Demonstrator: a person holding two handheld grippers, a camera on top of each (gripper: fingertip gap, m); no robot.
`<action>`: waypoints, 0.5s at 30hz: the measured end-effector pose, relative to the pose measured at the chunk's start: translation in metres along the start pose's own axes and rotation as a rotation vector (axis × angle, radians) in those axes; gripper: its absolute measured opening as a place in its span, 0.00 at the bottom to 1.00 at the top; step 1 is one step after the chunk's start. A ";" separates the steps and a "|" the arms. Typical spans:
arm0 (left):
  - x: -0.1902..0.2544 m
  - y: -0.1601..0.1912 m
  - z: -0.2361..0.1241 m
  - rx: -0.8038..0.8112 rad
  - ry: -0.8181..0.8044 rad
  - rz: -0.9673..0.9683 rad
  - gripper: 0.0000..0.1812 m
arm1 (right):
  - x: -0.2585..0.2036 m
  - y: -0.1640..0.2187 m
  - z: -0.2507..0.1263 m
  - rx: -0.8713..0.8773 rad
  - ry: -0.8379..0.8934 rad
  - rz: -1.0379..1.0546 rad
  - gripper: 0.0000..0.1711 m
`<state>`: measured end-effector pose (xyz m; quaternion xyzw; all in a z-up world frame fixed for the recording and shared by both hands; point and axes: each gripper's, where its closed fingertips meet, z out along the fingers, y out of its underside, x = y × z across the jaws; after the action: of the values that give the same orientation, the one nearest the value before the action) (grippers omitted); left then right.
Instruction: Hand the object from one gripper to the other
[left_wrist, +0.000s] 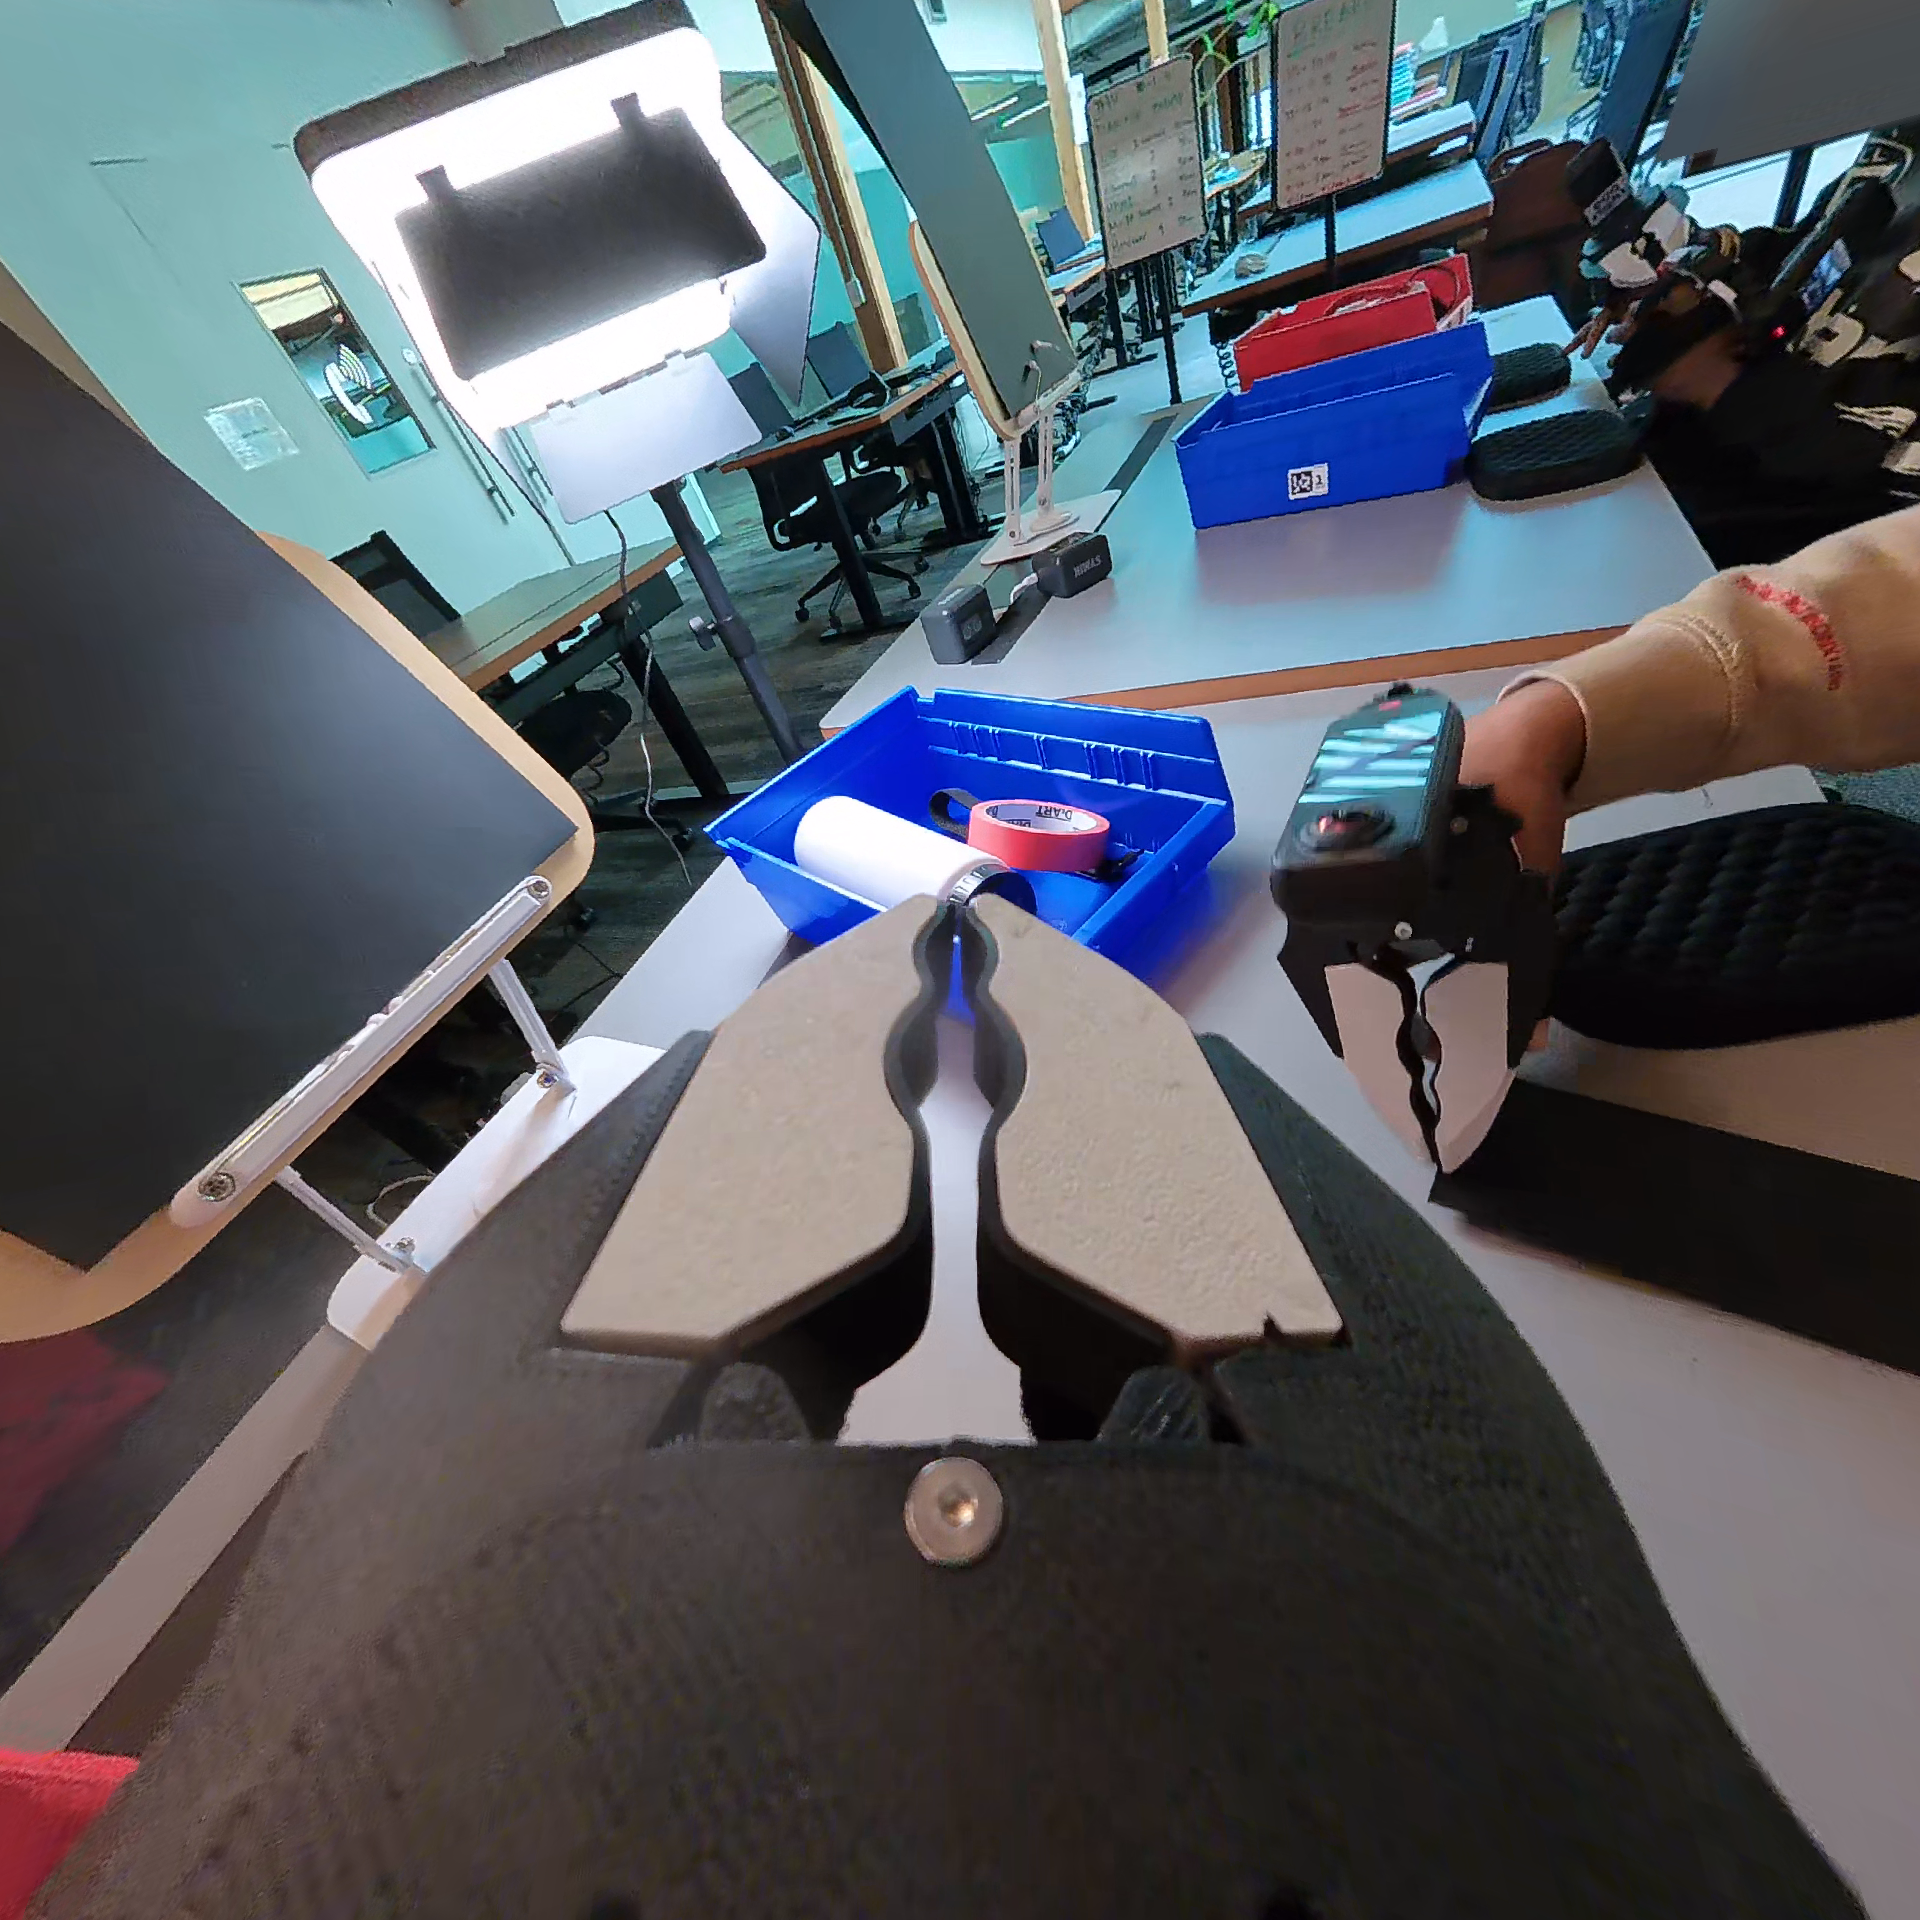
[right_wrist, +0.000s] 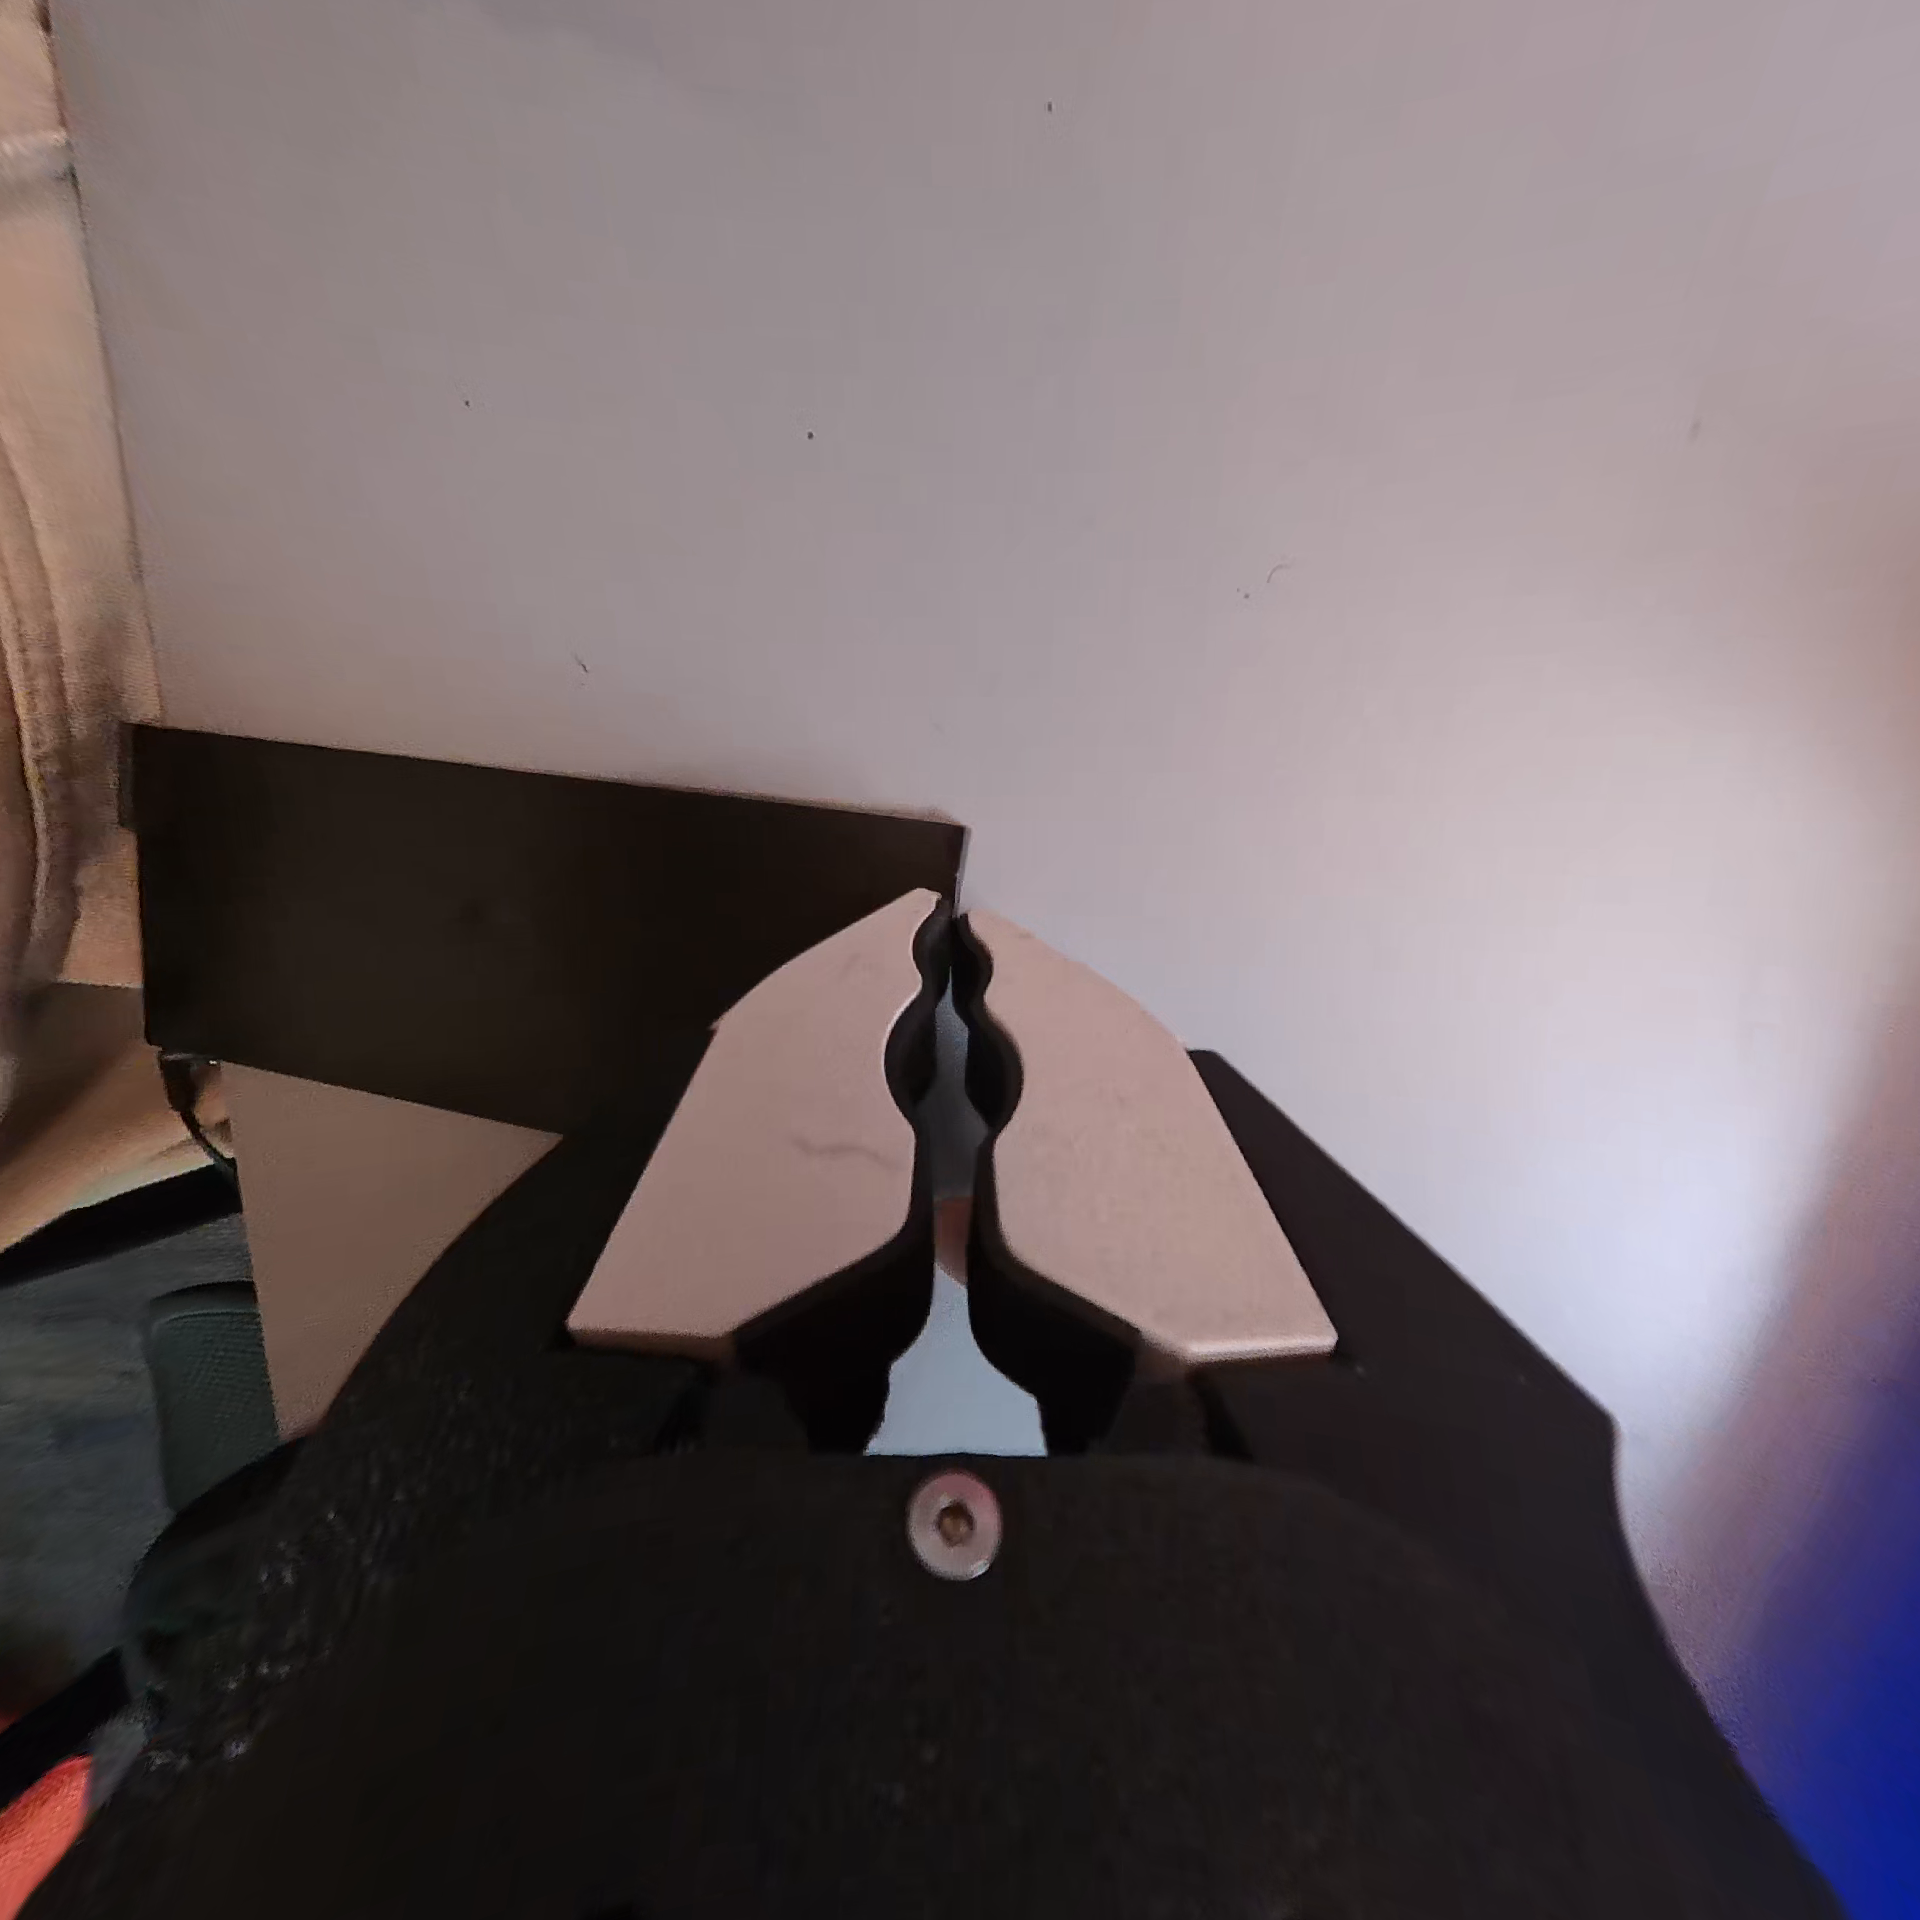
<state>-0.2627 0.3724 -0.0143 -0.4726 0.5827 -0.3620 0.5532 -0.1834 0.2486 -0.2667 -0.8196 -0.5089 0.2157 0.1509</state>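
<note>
Left wrist view: my left gripper (left_wrist: 958, 914) sits low centre, jaws drawn together so the tips nearly meet, with only a thin wavy slit between the pads and nothing between them. Straight ahead at 12 o'clock, just past the tips, a blue bin (left_wrist: 1164, 821) rests on the grey table (left_wrist: 1403, 582). Inside it lies a white cylinder (left_wrist: 883, 852) on its side, its metal-ringed end pointing toward my tips, close, though I cannot tell if it touches them. At about 1 o'clock from the cylinder, in the same bin, a red tape roll (left_wrist: 1039, 831) lies flat. At 3 o'clock the right gripper (left_wrist: 1429, 1132) hangs tip-down over the table, held by a hand (left_wrist: 1522, 764) in a beige sleeve (left_wrist: 1756, 665), with its tips at a black strip (left_wrist: 1683, 1247) on the table. A black mesh pad (left_wrist: 1745, 914) lies behind it. Farther off at 1 o'clock stand a second blue bin (left_wrist: 1340, 447) and a red bin (left_wrist: 1340, 317). Right wrist view: the right gripper (right_wrist: 951, 914) is closed tip to tip, empty, and points down at the pale table (right_wrist: 1143, 416). Its tips sit at the corner of the black strip (right_wrist: 520, 914), which runs off toward 9 o'clock. A blue blur fills the 4 o'clock edge; I cannot tell what it is.
</note>
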 end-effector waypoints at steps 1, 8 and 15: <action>0.001 0.000 -0.001 0.000 0.004 0.006 0.01 | 0.000 -0.004 -0.005 0.013 0.013 -0.014 0.00; 0.047 0.013 0.013 -0.024 0.347 -0.207 0.21 | 0.006 -0.064 -0.095 0.198 0.199 -0.124 0.00; 0.133 0.101 0.070 -0.421 0.606 -0.272 0.41 | 0.007 -0.115 -0.164 0.292 0.397 -0.238 0.00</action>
<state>-0.2007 0.2823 -0.1590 -0.5202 0.7134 -0.4277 0.1938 -0.1859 0.3002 -0.0731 -0.7499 -0.5255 0.1027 0.3886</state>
